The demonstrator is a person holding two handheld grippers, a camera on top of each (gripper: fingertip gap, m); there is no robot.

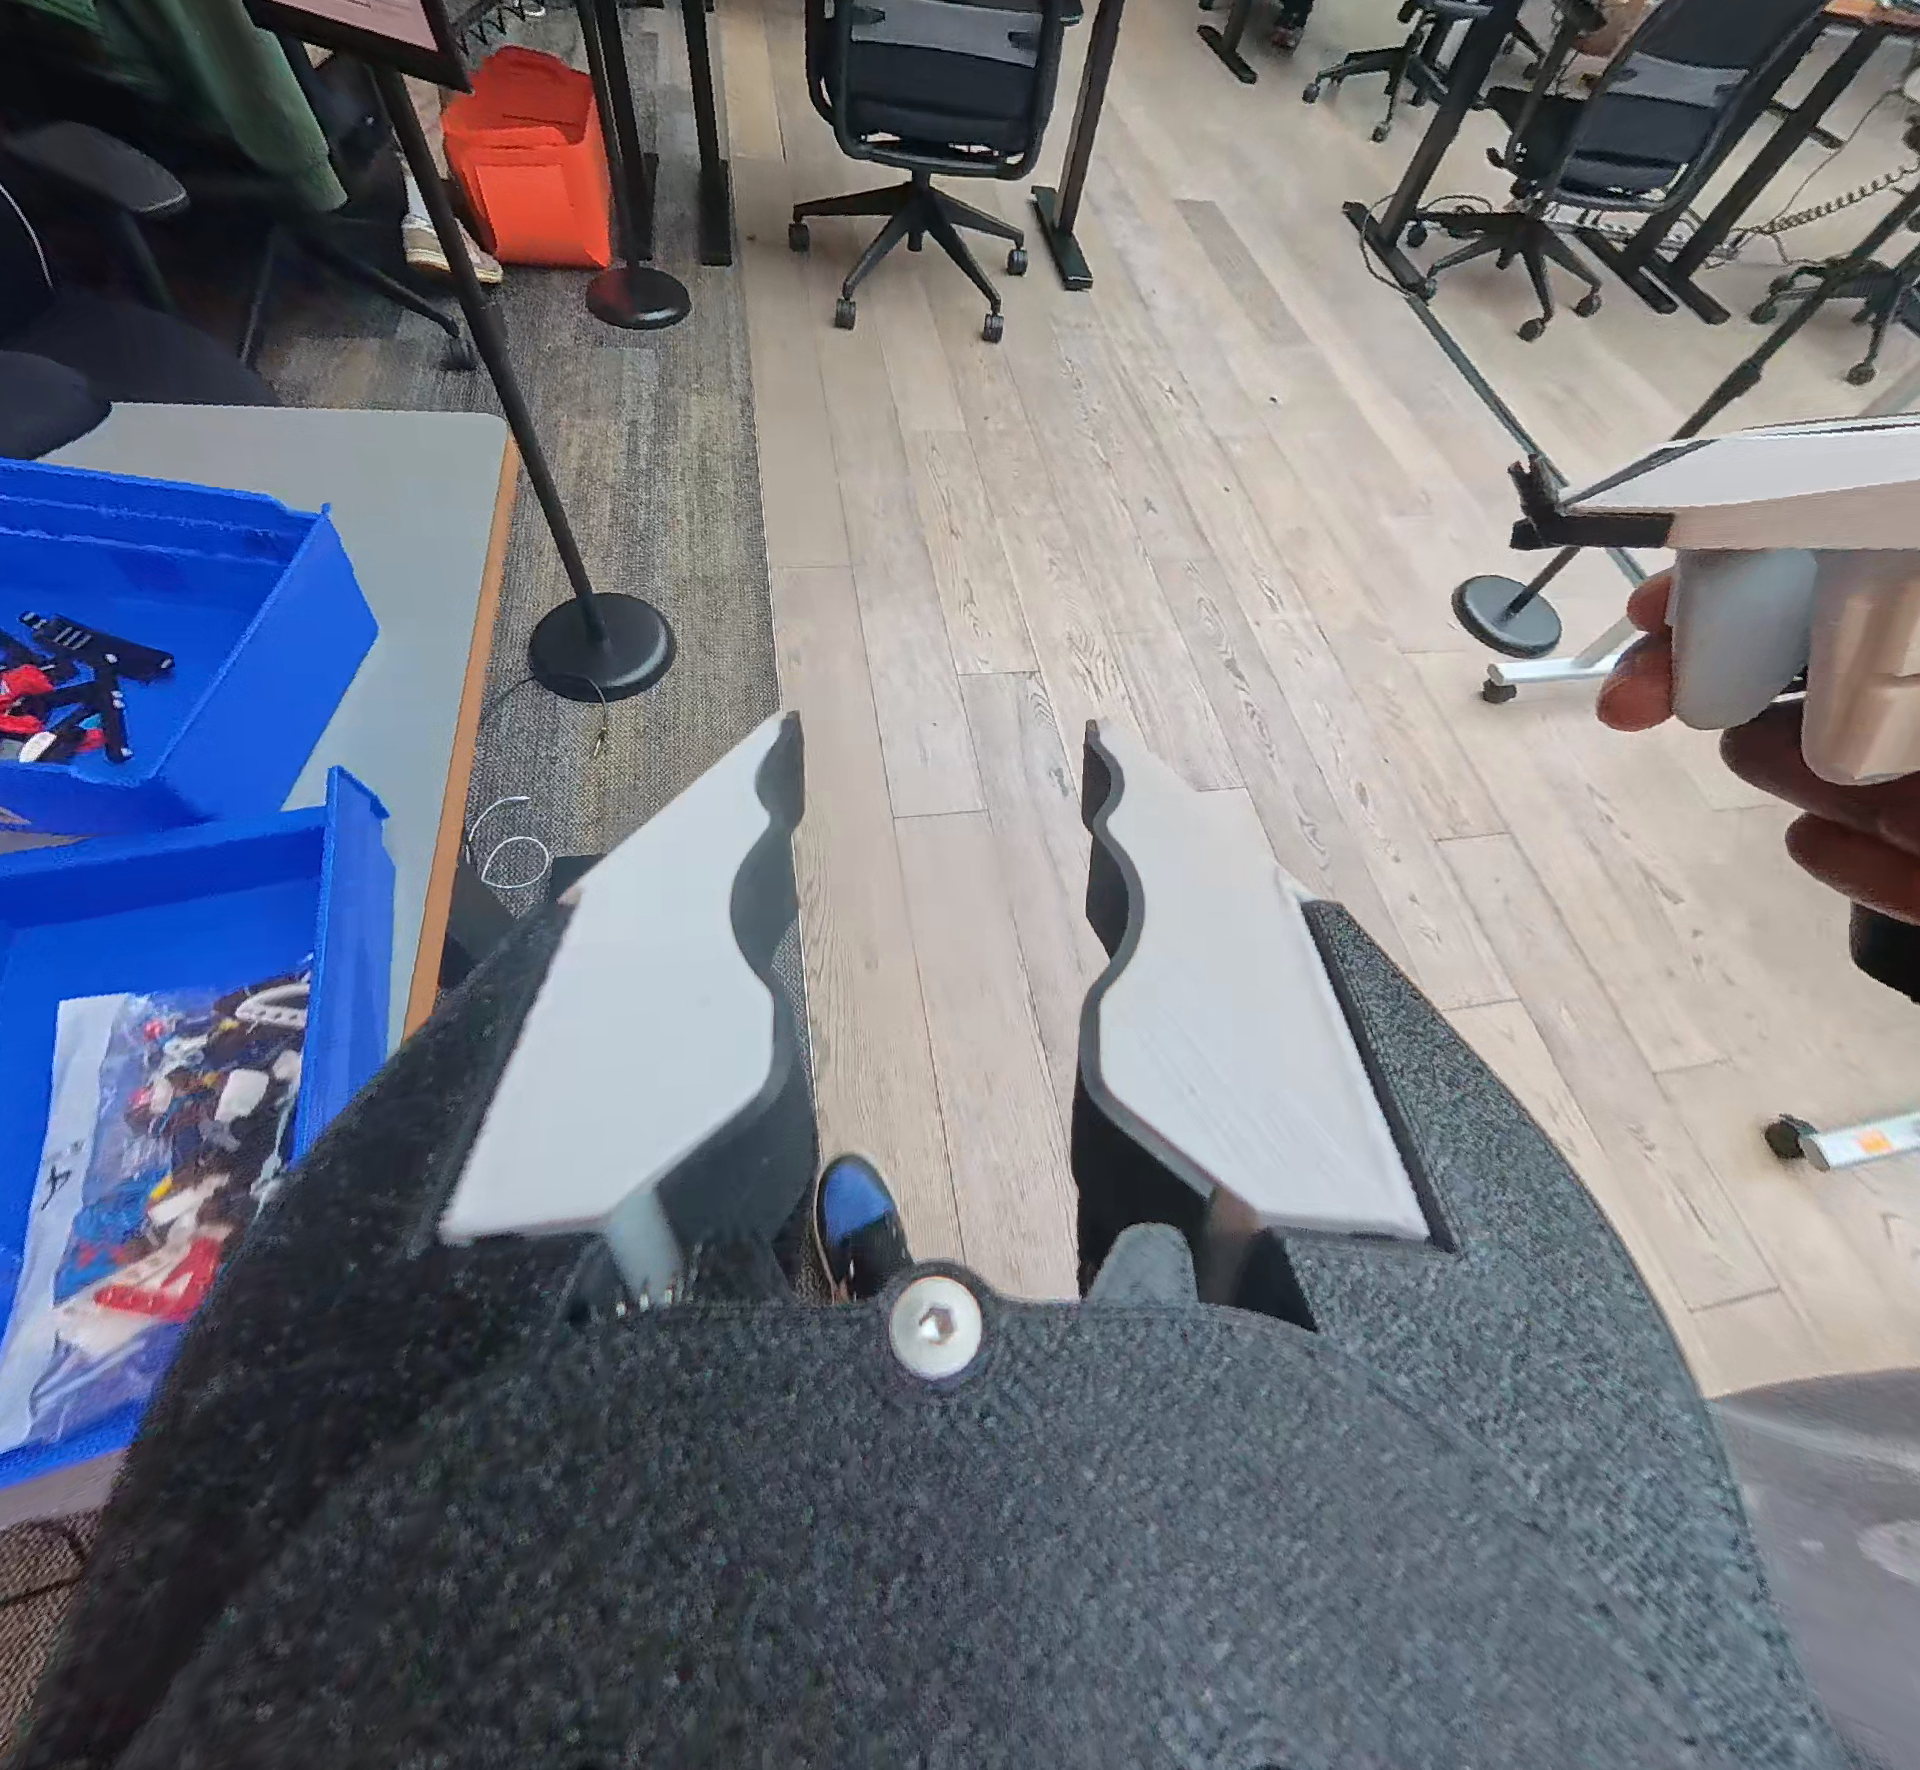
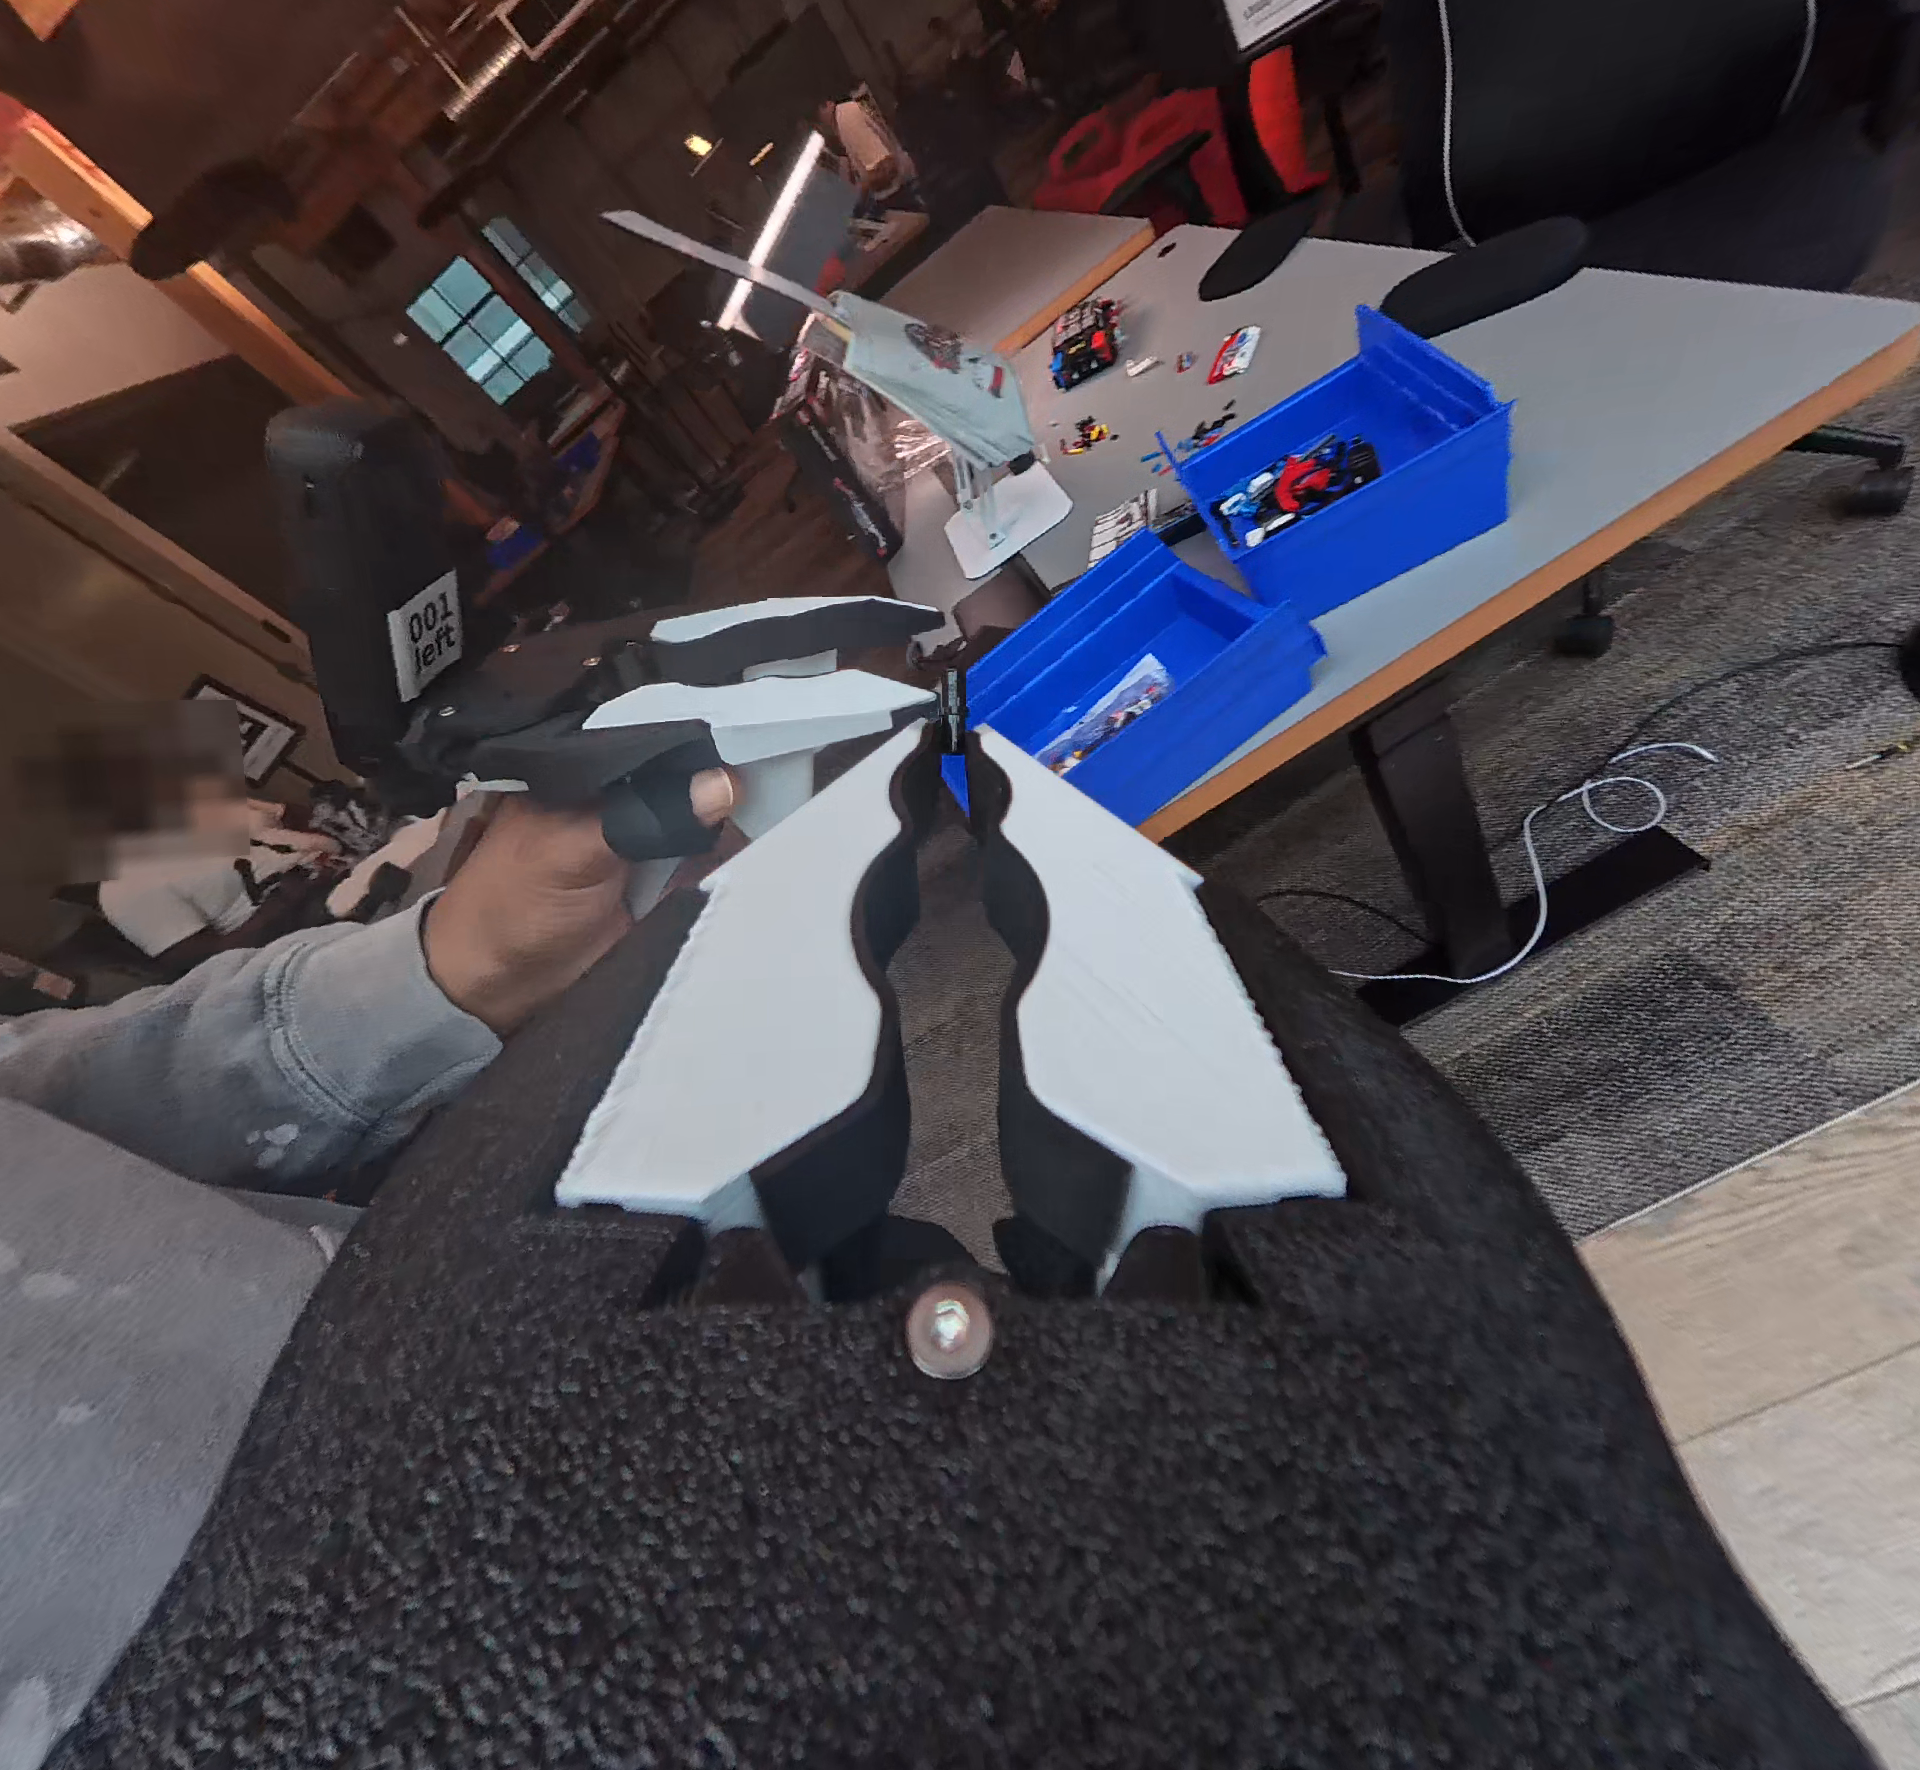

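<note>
Left gripper (image 1: 940, 733): jaws released, wide gap, nothing between them; it hangs over the wood floor (image 1: 1195, 577), just right of the counter (image 1: 416, 494) edge. A blue shoe (image 1: 857, 1211) shows below, between the fingers.

Right gripper (image 2: 951, 733): jaws clenched on a small black piece (image 2: 950, 707) pinched at the very tips, piece upright and projecting above them. In the left wrist view the same gripper enters from the right edge, with the black piece (image 1: 1543, 510) at its tip and a hand (image 1: 1787, 785) on its handle. The piece sits in the air just beside the left gripper's fingertips, off the counter's near edge.

On the counter, nearest: a blue bin (image 2: 1148, 671) holding a clear bag of parts (image 2: 1107, 712). Behind it, a second blue bin (image 2: 1351, 463) with loose black, red and blue parts. Farther: a booklet on a white stand (image 2: 1013, 510), scattered small parts, a partly built model (image 2: 1086, 344).

Far: sign on a black pole (image 1: 540, 463), orange bag (image 1: 530, 157), office chair (image 1: 940, 79).
</note>
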